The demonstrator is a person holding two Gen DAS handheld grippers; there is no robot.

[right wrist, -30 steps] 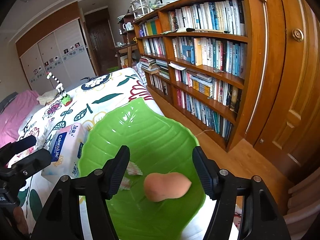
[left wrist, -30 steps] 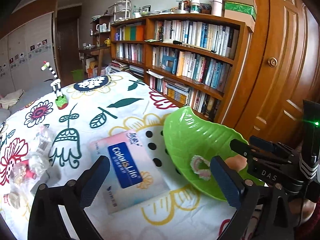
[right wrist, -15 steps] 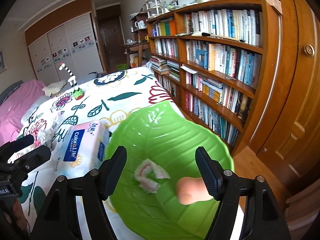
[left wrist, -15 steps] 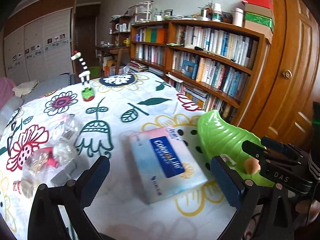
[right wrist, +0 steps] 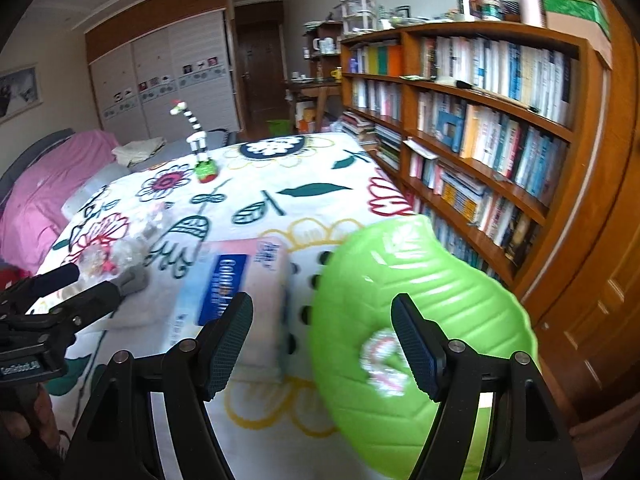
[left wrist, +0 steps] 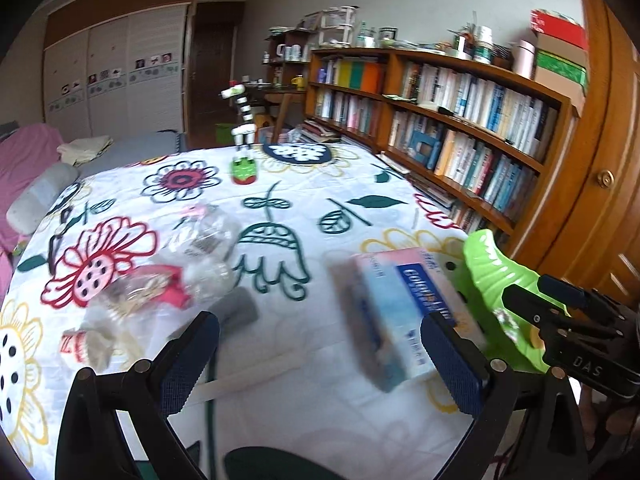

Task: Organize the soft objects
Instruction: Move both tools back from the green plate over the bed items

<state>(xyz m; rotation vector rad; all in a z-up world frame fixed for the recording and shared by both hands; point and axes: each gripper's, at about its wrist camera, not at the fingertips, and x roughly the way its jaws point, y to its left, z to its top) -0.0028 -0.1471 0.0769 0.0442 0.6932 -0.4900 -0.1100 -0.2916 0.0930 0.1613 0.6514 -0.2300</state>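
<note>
We are holding both grippers, left gripper [left wrist: 320,364] and right gripper [right wrist: 322,344], wide open and empty; the right's jaws have just been opening. The tissue pack [right wrist: 236,292] is lying just ahead of them, left of the green leaf dish [right wrist: 420,276], so we should be squaring 2 pads across its soft sides.

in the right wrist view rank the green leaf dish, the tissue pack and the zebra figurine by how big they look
1. green leaf dish, though it sits nearest the camera
2. tissue pack
3. zebra figurine, far back on the floral cloth, so its true size is unsure
</note>
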